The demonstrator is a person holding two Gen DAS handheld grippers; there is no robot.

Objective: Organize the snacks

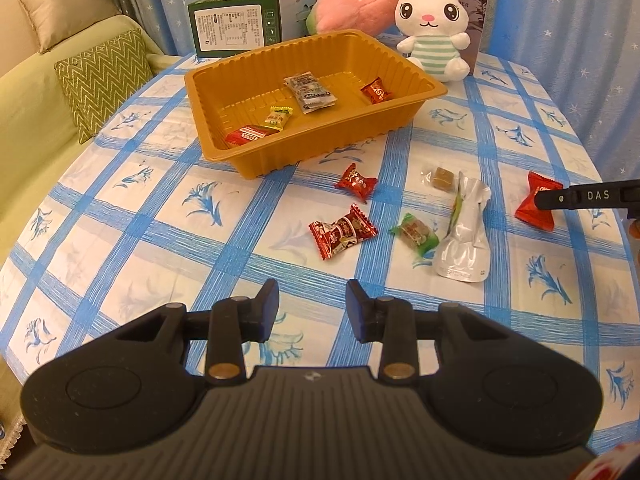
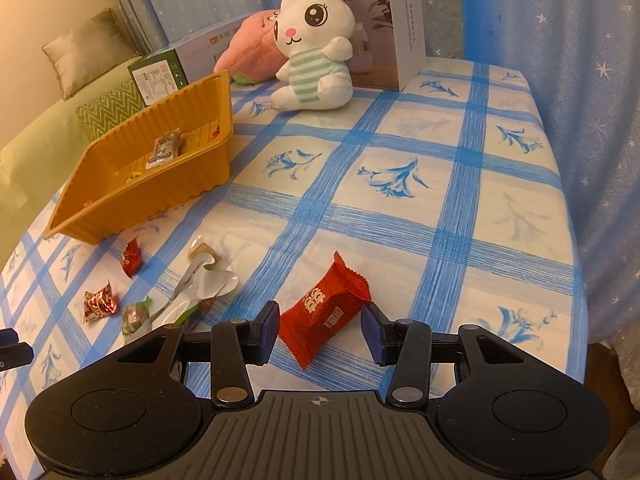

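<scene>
— Six snacks lie loose on the table [image 1: 132, 240], and the right gripper [image 2: 320, 334] is lined up on the big red packet [image 2: 324, 308] near the table's right edge. Its fingers stand spread on either side of the wrapper, not yet pressing it as far as I can tell.

— And the other hand?

— The left gripper [image 1: 312, 310] hovers near the front edge with its fingers apart and nothing between them. The mustard-yellow tray [image 1: 256, 160] sits toward the far left of the table, already holding five wrapped snacks.

— What could go wrong?

— I'd judge the packet is puffy and glossy, so a pinch on its crimped end alone might let it slip or swing on the way over. It also lies at an angle to the fingers; closing off-centre could shove it along the cloth instead of catching it. The carry to the tray passes over the silver pouch [image 1: 466, 236] and the small candies beside it, which a low pass might scatter.

— The surface?

— A white tablecloth with blue checks and flower prints, slightly wrinkled. A plush rabbit [image 1: 434, 28], a pink plush toy [image 1: 356, 4] and two cartons stand along the far edge. Blue starred curtains hang behind, with a green sofa [image 1: 36, 120] and cushions off the left side.
</scene>
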